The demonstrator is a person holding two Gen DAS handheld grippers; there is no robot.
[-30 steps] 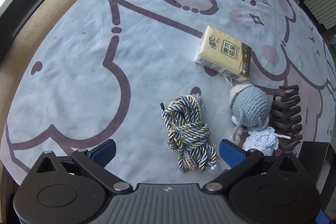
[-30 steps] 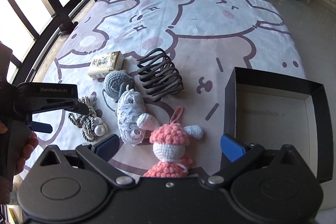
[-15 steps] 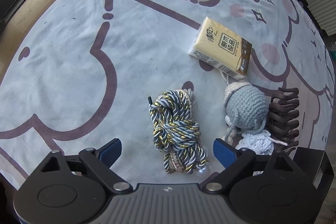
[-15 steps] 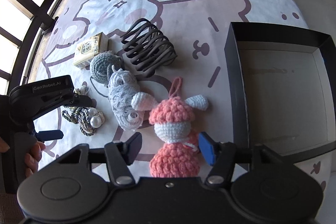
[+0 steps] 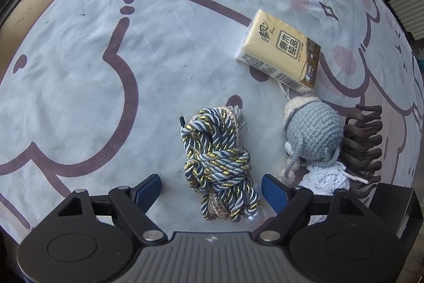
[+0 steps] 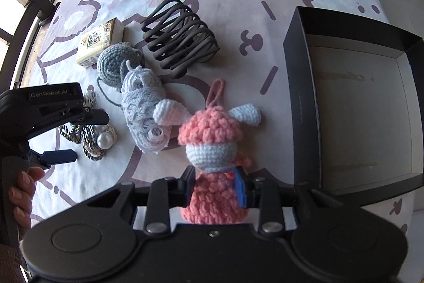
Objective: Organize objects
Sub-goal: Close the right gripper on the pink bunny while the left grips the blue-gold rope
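Note:
My right gripper [image 6: 216,183] is shut on the pink crochet doll [image 6: 212,139], gripping its body just below the white face. An open black box [image 6: 299,76] stands to the right of the doll. My left gripper [image 5: 210,186] is open, with its jaws either side of the near end of a twisted grey-gold rope bundle [image 5: 216,161]; the bundle also shows in the right wrist view [image 6: 90,135]. A yellow tissue pack [image 5: 278,49], a grey crochet ball [image 5: 312,131] and a dark wavy hair claw [image 5: 363,145] lie beyond.
A pale lace bundle [image 6: 143,108] lies between the grey ball [image 6: 116,65] and the doll. The hair claw [image 6: 180,39] stands behind it. Everything rests on a cartoon-print sheet [image 5: 106,57]. Window bars run along the left edge.
My right gripper moved forward and closed on the pink doll. My left gripper dropped closer to the rope bundle, staying open.

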